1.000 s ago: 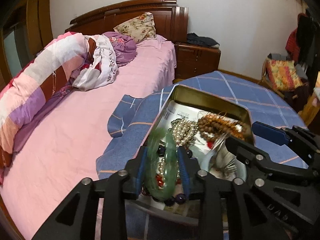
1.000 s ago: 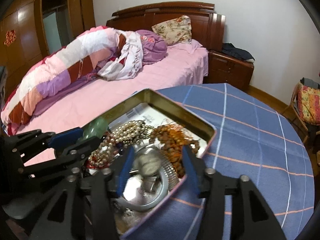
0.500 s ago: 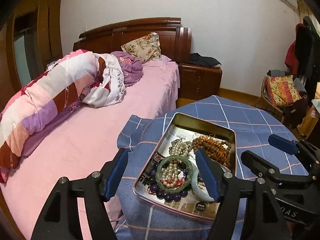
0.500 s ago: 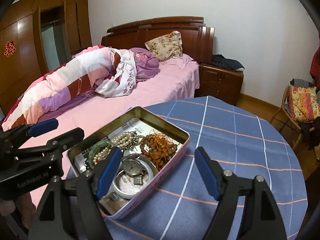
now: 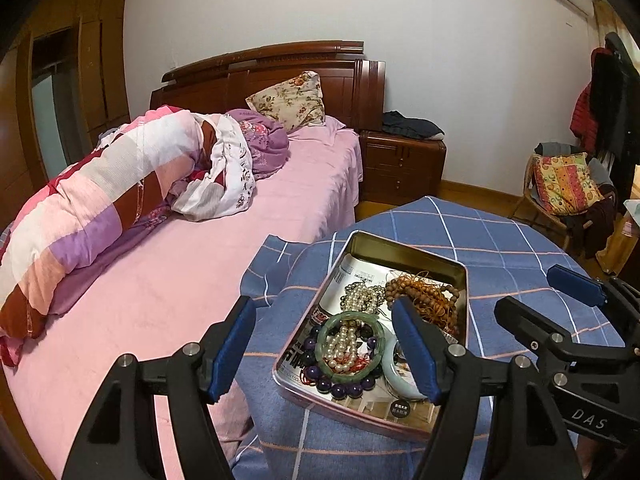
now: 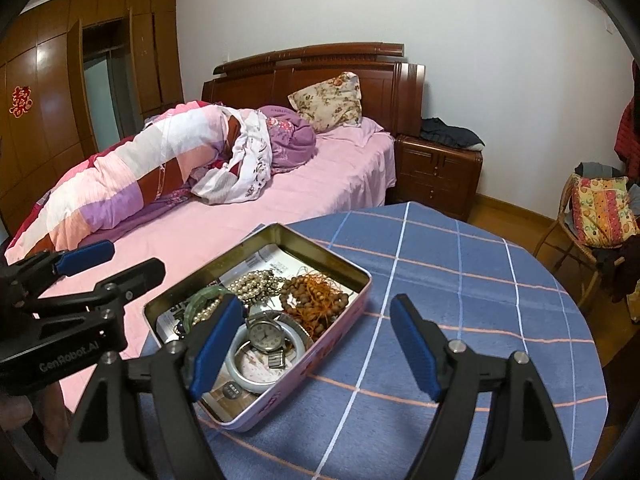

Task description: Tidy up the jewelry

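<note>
Both grippers, left gripper (image 5: 324,344) and right gripper (image 6: 316,348), gaping, empty; watch (image 6: 264,334) visible only from right wrist

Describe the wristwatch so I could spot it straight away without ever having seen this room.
Find the round table under the blue checked cloth beside the pink bed. On it sits an open metal tin full of jewelry. The wristwatch lies across a pale bangle at the tin's near end: the only piece with a round dial and hands, not beads.
</note>
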Demonstrator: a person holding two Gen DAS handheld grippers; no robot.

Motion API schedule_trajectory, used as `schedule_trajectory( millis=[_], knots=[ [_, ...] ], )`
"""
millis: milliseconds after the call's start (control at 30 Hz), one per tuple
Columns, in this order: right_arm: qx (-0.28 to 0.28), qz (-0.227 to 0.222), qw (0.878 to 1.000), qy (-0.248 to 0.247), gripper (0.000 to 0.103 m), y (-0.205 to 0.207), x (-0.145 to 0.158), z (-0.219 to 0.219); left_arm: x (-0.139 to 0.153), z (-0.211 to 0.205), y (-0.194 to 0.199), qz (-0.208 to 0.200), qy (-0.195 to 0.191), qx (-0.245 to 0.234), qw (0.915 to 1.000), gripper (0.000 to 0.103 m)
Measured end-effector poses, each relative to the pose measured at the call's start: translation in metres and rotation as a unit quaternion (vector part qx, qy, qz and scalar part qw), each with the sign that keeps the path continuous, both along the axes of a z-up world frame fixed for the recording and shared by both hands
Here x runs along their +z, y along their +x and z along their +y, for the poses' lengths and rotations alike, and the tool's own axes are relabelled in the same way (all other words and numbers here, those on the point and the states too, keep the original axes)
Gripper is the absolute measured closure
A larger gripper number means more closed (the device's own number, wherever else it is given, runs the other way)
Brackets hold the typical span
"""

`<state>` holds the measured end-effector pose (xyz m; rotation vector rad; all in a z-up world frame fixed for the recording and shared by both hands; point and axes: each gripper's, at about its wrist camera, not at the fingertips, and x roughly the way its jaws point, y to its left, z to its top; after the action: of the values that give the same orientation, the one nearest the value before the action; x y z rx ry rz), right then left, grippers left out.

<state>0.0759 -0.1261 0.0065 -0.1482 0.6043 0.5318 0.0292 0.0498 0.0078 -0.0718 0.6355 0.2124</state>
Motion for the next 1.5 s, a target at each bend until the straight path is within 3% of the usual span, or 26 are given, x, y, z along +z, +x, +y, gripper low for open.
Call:
schedule_trajectory(
  millis=[1500],
  knots=[
    [-0.002, -0.003, 1.0, -0.002, 0.021, -0.001, 0.0002, -0.004, -0.0034, -0.0029, 0.0021, 0.003, 0.001, -0.001, 1.0, 0.032]
  ],
)
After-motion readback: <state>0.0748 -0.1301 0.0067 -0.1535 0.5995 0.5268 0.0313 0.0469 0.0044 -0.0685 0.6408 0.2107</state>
